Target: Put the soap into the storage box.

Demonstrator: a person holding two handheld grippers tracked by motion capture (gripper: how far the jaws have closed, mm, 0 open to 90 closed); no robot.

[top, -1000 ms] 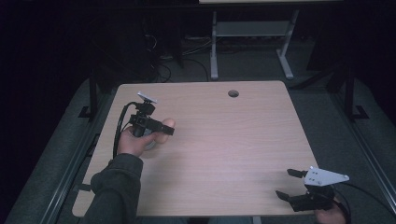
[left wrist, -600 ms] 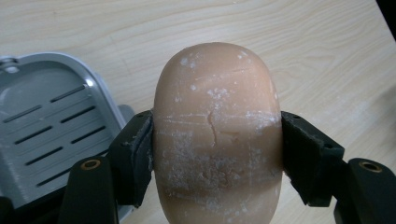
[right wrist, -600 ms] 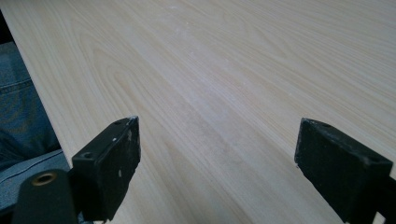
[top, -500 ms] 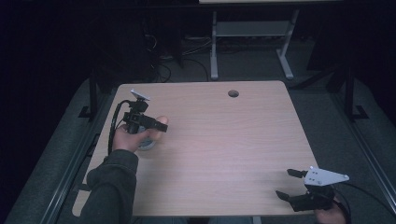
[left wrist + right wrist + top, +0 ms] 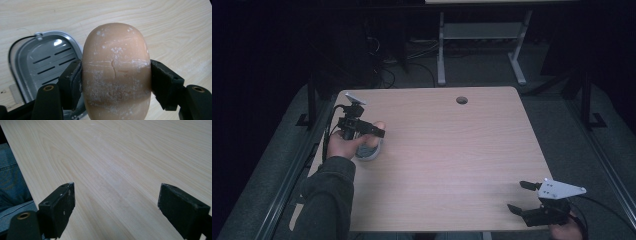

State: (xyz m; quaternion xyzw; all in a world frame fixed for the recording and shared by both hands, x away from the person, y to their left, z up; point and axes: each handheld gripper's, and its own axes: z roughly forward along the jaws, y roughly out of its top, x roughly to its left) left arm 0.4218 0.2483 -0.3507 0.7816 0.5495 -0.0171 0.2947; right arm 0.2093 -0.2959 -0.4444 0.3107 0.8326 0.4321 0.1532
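In the high view the soap dish (image 5: 368, 151) sits on the desk (image 5: 452, 165) at the frame's left, with the left claw (image 5: 371, 131) and its soap bar (image 5: 379, 126) just above it. The right claw (image 5: 521, 196) sits at the lower right, well apart.

From my station the room reads dim, almost black beyond the worktop (image 5: 452, 150). The worktop itself is a light wood-grain laminate with rounded corners, and I see a round cable hole (image 5: 461, 100) near its far edge. Under and around it lies dark grey carpet (image 5: 562, 115). Behind the worktop stands a pale metal table frame (image 5: 482, 45), its two legs ending in flat feet and joined by a crossbar. Loose cables (image 5: 387, 70) trail over the floor left of that frame. Dark metal rails (image 5: 287, 170) run along both long sides of the worktop, with black upright posts (image 5: 584, 100) near the far corners.
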